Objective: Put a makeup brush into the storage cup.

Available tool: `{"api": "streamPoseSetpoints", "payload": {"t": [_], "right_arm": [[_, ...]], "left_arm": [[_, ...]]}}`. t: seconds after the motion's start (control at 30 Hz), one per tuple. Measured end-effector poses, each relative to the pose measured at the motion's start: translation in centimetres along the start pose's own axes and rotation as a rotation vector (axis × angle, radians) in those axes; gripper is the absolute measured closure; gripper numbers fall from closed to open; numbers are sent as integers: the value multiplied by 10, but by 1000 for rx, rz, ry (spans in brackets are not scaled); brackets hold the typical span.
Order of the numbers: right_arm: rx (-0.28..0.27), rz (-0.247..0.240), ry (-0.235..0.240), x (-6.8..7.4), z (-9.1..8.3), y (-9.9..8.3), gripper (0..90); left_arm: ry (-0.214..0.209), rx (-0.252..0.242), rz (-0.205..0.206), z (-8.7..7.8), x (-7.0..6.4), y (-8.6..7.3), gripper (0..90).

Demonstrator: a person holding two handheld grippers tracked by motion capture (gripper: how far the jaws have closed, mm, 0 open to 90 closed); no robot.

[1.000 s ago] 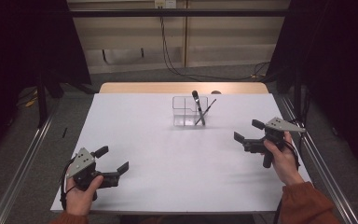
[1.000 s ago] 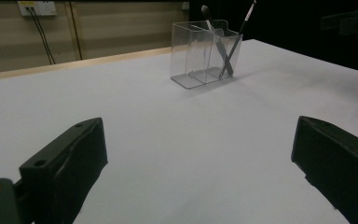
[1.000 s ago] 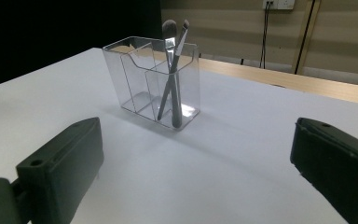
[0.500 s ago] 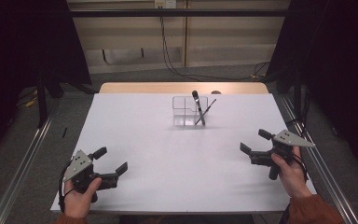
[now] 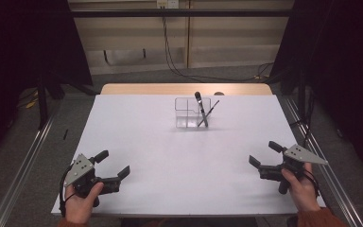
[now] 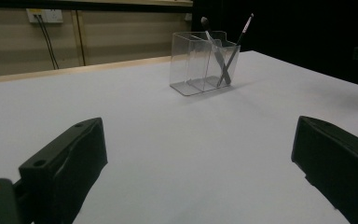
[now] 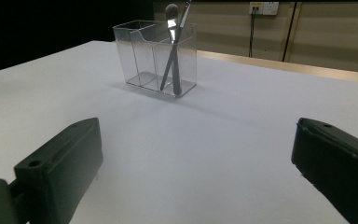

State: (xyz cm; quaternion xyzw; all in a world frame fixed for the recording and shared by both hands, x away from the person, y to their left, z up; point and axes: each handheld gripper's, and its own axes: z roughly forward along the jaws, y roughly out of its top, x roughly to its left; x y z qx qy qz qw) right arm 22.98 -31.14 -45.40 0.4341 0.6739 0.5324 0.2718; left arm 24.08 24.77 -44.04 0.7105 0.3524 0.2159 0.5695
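Holder: a clear plastic organizer (image 5: 192,112) with upright walls and inner dividers, standing on the white table (image 5: 179,161) toward the far middle, well apart from both grippers.
Thick brush: a dark-handled makeup brush (image 5: 201,109) with a rounded dark head, standing in the holder's right-hand compartment (as the high view shows it).
Thin brush: a slimmer brush (image 5: 208,113) with a pale tip, in the same compartment.
Long axes: both run nearly upright; the thick brush leans its head up and left in the high view, the thin brush leans up and right, so the two cross low down like an X, heads up and handle ends at the holder's floor.
Left gripper: (image 5: 113,168) held in a hand at the near left corner of the table, jaws spread wide, nothing between them.
Right gripper: (image 5: 263,154) held in a hand at the near right edge, jaws likewise wide apart and empty.
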Motion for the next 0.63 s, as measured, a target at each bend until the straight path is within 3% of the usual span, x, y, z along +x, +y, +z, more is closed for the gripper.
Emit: {"api": "streamPoseSetpoints", "payload": {"t": [0.27, 0.63], "right_arm": [[-3, -16, 6, 4, -9, -5, 7], [18, -19, 20, 3, -6, -8, 8]], "left_arm": [[1, -1, 1, 0, 0, 0, 31], [5, 8, -1, 2, 1, 0, 32]]}}
